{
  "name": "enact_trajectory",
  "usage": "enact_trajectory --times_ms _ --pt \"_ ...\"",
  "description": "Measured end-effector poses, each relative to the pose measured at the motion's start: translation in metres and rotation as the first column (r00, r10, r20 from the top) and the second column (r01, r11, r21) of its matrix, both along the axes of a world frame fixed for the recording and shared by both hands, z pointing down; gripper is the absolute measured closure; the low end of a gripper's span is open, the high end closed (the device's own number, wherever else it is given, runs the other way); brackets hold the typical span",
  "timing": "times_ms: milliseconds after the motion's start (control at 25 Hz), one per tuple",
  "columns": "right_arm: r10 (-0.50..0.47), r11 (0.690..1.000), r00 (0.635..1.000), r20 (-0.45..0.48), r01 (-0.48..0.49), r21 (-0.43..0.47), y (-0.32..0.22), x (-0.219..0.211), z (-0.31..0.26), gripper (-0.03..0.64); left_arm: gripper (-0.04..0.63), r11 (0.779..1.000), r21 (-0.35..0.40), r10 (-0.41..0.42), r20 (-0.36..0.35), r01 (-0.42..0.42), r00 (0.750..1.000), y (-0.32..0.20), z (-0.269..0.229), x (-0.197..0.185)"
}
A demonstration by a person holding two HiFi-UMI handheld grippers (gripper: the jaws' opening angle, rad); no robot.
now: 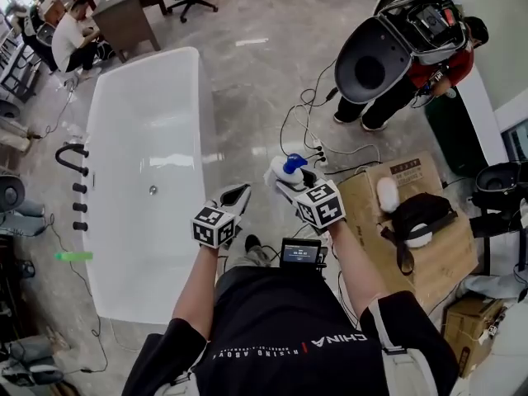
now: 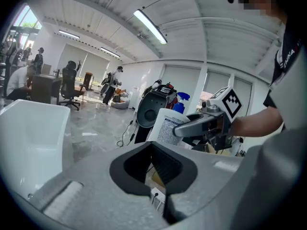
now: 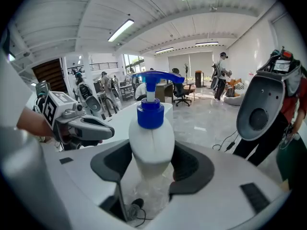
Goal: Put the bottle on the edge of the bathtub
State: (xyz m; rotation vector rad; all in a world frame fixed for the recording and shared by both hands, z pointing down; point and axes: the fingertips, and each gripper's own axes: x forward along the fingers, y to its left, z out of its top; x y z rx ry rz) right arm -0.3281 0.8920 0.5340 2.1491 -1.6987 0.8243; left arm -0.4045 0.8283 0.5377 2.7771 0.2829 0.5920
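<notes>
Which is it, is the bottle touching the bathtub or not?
Apart. The head view shows the bottle in the right tool, with bare floor between it and the bathtub.

Fig. text in view | on your black shirt [image 1: 280, 337] you read CHINA, upside down from the head view, above a smaller line beginning RISING ABOVE | label on the bottle [image 2: 168, 126]: print too small to read | cardboard box [image 1: 369, 214]: stamp illegible

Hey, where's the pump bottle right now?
The bottle sits right of centre in the head view, held in the right gripper above the floor, right of the bathtub.
</notes>
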Motion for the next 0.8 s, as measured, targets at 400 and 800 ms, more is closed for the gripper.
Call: enact_trajectory --times_ms 400,800 --pt "0.050 0.999 0.999 0.014 -0.049 -0.019 -0.062 0.048 0.001 0.359 0.586 0.999 -0.018 0.045 -0.006 -0.045 0.999 -0.066 -0.001 0.057" --pt "0.008 1.000 0.999 0.031 -0.008 -0.021 -0.114 0.122 0.023 0.359 0.586 1.000 -0.010 -0.018 0.015 0.018 1.000 -0.119 0.023 0.128"
